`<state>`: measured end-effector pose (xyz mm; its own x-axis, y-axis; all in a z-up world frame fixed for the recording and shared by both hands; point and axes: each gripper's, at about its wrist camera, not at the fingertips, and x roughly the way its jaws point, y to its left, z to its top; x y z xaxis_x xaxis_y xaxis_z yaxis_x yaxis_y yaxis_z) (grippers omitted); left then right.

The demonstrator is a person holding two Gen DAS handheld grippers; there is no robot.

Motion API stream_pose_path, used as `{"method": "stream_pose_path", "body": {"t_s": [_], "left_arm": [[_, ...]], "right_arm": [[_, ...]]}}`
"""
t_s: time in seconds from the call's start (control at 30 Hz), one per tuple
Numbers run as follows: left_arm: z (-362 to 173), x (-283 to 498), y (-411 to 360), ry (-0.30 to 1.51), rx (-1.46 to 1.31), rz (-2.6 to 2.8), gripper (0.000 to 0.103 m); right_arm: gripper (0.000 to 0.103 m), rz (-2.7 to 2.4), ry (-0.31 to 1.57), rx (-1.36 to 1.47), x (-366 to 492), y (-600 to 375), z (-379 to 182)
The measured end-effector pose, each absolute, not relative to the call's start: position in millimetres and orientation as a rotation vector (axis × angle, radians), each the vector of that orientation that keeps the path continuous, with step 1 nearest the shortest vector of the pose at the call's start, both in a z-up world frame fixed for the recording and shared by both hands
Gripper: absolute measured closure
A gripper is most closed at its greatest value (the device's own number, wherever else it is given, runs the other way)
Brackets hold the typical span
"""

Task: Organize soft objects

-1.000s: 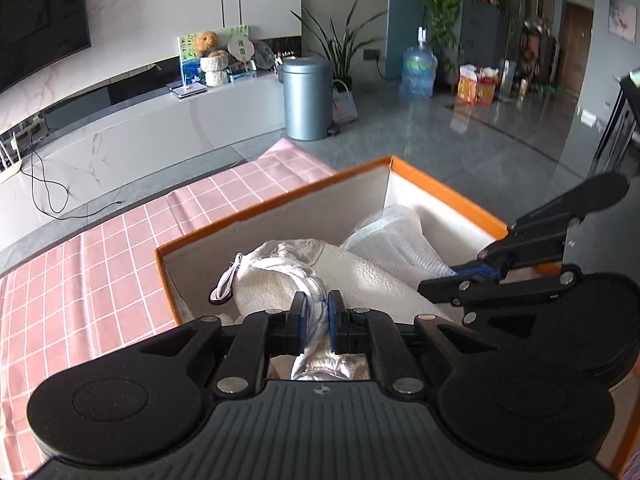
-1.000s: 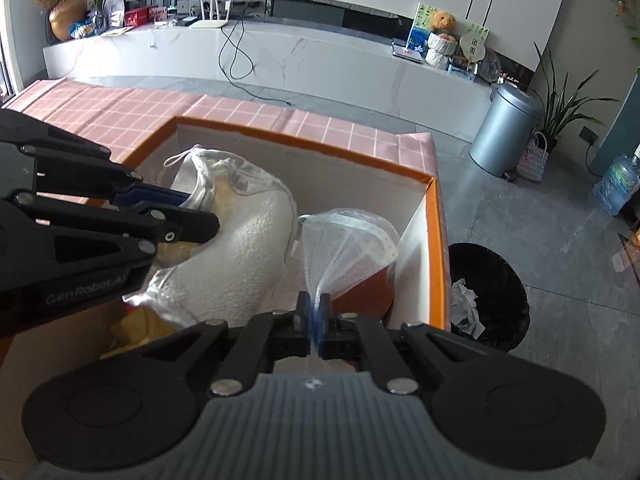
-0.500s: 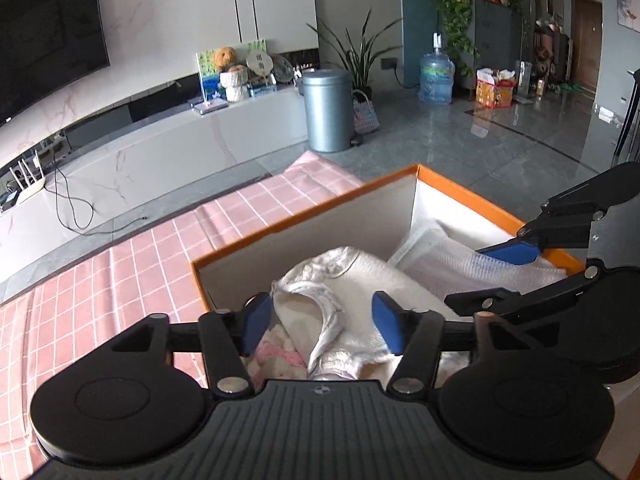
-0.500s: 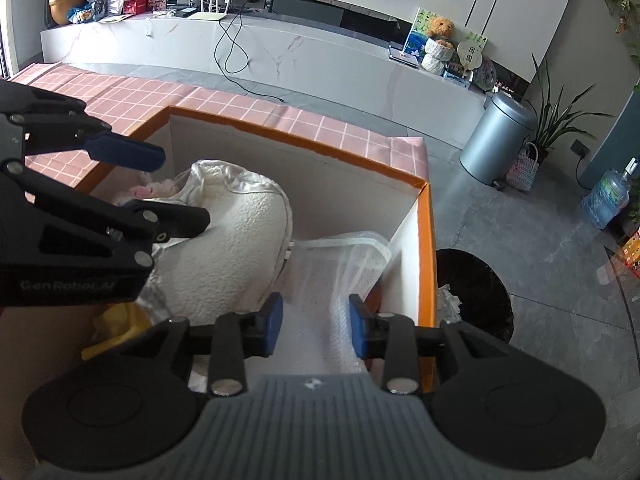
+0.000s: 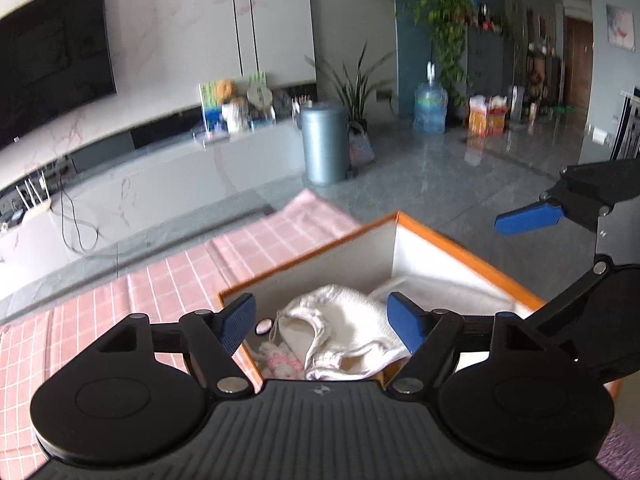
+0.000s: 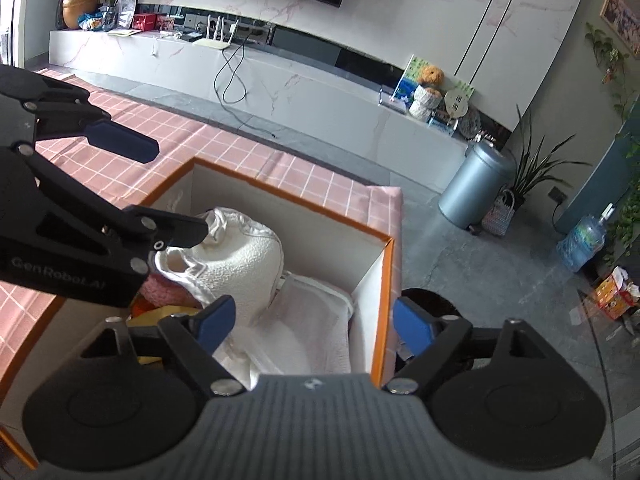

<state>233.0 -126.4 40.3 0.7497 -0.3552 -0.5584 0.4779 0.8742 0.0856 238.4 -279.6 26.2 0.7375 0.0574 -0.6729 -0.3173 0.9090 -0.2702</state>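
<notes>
White marble-veined wall (image 6: 420,8) carries a black television (image 5: 52,56). Long white low cabinet (image 6: 280,84), grey cylindrical bin (image 5: 324,144), glossy grey tiled floor (image 5: 460,176); daylight.

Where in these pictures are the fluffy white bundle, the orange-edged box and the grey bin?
fluffy white bundle (image 6: 244,268), right wrist view, on its textured side.
orange-edged box (image 6: 386,300), right wrist view, on its right orange rim.
grey bin (image 5: 323,146), left wrist view, on its front wall.

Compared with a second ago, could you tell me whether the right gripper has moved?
Yes. The right gripper has lifted away from the orange box, which now sits lower in its view; its jaws have just opened, releasing the plastic-wrapped bundle.
</notes>
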Motion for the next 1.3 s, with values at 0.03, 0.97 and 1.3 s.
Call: {"method": "stream_pose_path", "body": {"t_s": [0.03,0.97,1.3], "left_arm": [[44,227,-124,0.536,0.228,-0.456,0.016],[39,77,-79,0.243,0.121,-0.220,0.007],[6,72,-69,0.328,0.098,-0.185,0.004]], "right_arm": [[0.017,0.205,0.702,-0.385,233,-280,30],[0.003,-0.049,0.296,0.001,29,-246,46],[0.003,-0.117,0.345,-0.031,10,-232,-8]]}}
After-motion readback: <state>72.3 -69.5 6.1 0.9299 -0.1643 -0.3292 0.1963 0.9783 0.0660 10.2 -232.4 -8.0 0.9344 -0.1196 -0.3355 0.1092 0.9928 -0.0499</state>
